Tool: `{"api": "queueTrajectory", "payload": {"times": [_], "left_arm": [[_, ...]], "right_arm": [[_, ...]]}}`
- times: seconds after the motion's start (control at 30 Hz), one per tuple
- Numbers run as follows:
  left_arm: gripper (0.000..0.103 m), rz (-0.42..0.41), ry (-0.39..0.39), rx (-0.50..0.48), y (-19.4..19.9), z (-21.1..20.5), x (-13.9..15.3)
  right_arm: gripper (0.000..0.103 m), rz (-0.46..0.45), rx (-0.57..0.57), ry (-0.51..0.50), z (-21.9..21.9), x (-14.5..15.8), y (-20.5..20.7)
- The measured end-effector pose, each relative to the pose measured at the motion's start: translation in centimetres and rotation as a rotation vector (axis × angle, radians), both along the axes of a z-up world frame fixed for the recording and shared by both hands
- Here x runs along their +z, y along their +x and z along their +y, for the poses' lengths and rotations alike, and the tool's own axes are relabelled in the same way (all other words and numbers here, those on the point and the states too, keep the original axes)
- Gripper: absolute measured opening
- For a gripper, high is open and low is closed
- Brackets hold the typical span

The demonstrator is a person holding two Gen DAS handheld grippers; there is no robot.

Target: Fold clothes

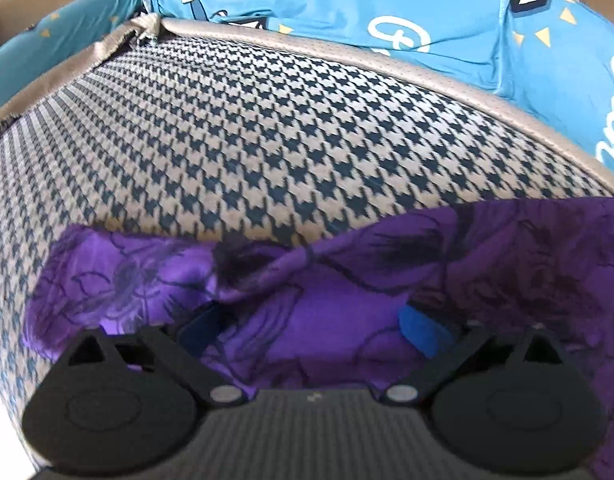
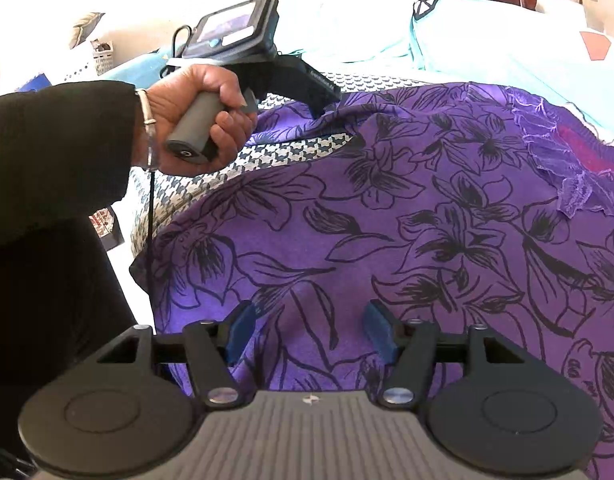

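A purple garment with black flower outlines (image 2: 407,200) lies spread on a houndstooth bed cover (image 1: 267,128). My left gripper (image 1: 307,326) hangs open and very wide over the garment's rumpled edge (image 1: 387,264), with a raised fold between its blue pads and neither pad pressing it. My right gripper (image 2: 311,332) is open too, its blue pads apart above flat purple cloth. In the right wrist view a person's hand (image 2: 199,116) holds the left tool by its grey handle at the garment's far left corner, where its fingers are hidden.
Blue printed pillows (image 1: 387,12) line the far side of the bed. A lacy purple piece with a red patch (image 2: 567,168) lies at the garment's far right. A black sleeve (image 2: 59,140) fills the left. Bare houndstooth cover (image 2: 179,196) shows left of the garment.
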State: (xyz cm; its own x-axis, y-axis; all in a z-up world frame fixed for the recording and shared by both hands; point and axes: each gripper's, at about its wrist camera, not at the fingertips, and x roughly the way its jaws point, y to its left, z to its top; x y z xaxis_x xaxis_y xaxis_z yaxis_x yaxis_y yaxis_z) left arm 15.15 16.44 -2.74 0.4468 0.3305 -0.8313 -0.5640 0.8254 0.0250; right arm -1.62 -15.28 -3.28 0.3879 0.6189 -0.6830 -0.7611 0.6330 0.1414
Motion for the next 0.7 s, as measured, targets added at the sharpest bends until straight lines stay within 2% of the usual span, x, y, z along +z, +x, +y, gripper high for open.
{"api": "queueTrajectory", "payload": {"times": [0.17,0.33,0.5,0.7], "left_arm": [[0.103,0.018,0.088,0.039,0.8,0.2,-0.2],[0.103,0.034,0.111,0.083,1.7,0.5,-0.2],[0.103,0.069,0.222,0.075,2.6,-1.1,-0.1],[0.103,0.047,0.186,0.100,2.5,-1.6,1.1]], "right_arm": [[0.061,-0.003,0.003,-0.002,0.0,0.0,-0.1],[0.063,-0.005,0.007,-0.004,0.0,0.0,-0.1],[0.067,-0.009,0.019,-0.007,0.1,-0.2,-0.3],[0.068,-0.009,0.022,-0.009,-0.1,-0.1,-0.4]]}}
